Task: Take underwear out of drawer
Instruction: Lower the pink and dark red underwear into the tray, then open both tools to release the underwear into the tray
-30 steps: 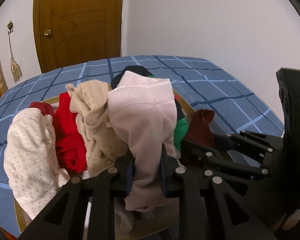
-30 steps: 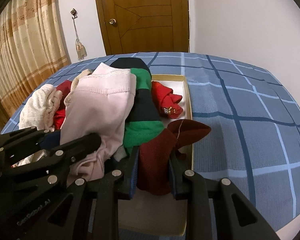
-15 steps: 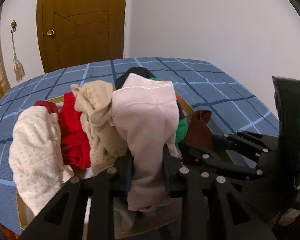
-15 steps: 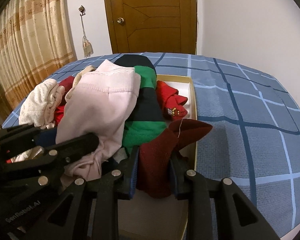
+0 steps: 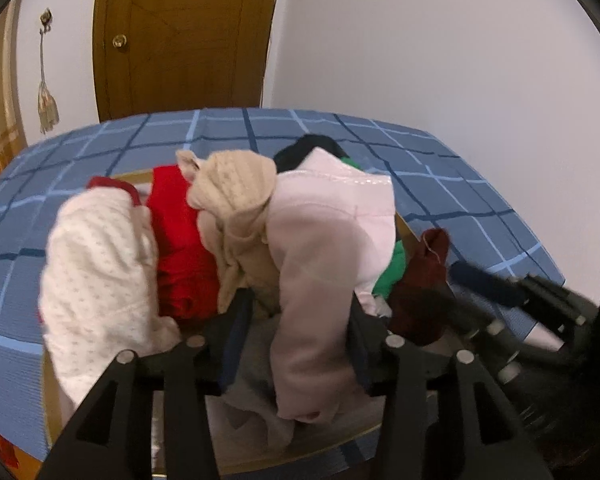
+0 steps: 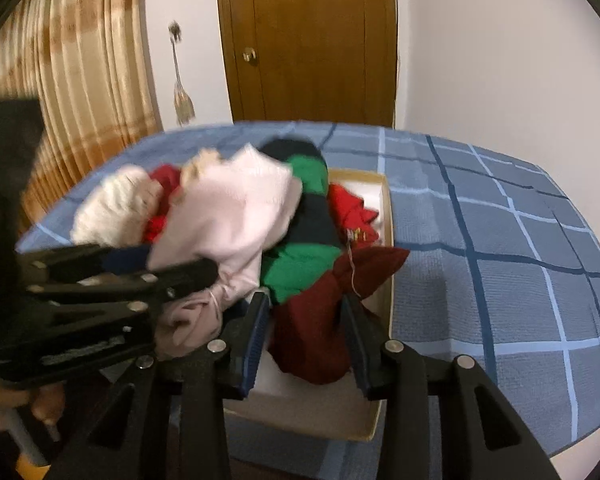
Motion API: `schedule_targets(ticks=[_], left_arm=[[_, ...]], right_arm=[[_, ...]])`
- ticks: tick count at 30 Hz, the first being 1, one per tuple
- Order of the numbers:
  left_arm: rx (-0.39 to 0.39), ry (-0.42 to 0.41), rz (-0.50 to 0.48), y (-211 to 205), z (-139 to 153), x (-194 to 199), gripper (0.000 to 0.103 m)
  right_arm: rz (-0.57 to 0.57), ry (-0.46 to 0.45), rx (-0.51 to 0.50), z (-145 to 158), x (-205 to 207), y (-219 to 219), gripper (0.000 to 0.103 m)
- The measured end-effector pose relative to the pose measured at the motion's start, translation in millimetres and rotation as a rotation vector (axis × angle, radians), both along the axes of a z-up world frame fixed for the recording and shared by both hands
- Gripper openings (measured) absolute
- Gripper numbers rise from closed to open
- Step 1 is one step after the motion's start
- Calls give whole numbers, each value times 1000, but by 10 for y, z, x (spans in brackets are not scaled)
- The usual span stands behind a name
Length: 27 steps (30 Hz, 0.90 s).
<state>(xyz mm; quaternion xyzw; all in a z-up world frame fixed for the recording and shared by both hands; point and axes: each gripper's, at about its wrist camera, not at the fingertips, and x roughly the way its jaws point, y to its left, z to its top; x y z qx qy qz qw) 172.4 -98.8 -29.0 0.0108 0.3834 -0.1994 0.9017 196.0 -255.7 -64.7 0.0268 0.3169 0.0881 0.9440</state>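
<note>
We are letting go: our left gripper (image 5: 296,344) opens around the pink underwear (image 5: 328,240), our right gripper (image 6: 304,344) around the maroon pair (image 6: 328,312), both garments slumped over the drawer (image 6: 386,216).

Wooden door (image 6: 308,40), striped curtain (image 6: 72,92), blue checked bedspread (image 6: 500,240), white wall (image 5: 440,52)

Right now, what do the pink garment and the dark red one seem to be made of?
Pink garment: soft matte cotton-like knit, probably; it drapes limp, with a stitched hem. Dark red garment: thicker matte knit, seemingly; a loose thread hangs from it.
</note>
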Motion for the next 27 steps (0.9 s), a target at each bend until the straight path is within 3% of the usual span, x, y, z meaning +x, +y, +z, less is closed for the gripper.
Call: schedule_targets(ticks=[2,5,6,7,13,17,21,27], left_arm=[[27,-38,1,8,63,-55,48],[56,-95,15,68,176,-121,58],[58,-111,23,107,215,-136,61],[57,-123,33,170,255,-143,63],[87,-167,205,658,355,3,67],[116,-141,289,875,246,171,67],[86,-105,291,931,73,333,70],[29,-85,280,826,-48,492,73]], right_arm=[[-16,-38,64,118,-42,-82,40],[-33,-62,145,226,56,-156,40],[-49,-58,155,239,129,-161,37],[-56,-54,160,243,170,-156,28],[-53,0,226,179,501,-34,23],[-47,58,181,105,646,206,16],[-43,171,212,-161,886,254,13],[-57,143,217,-217,860,243,13]])
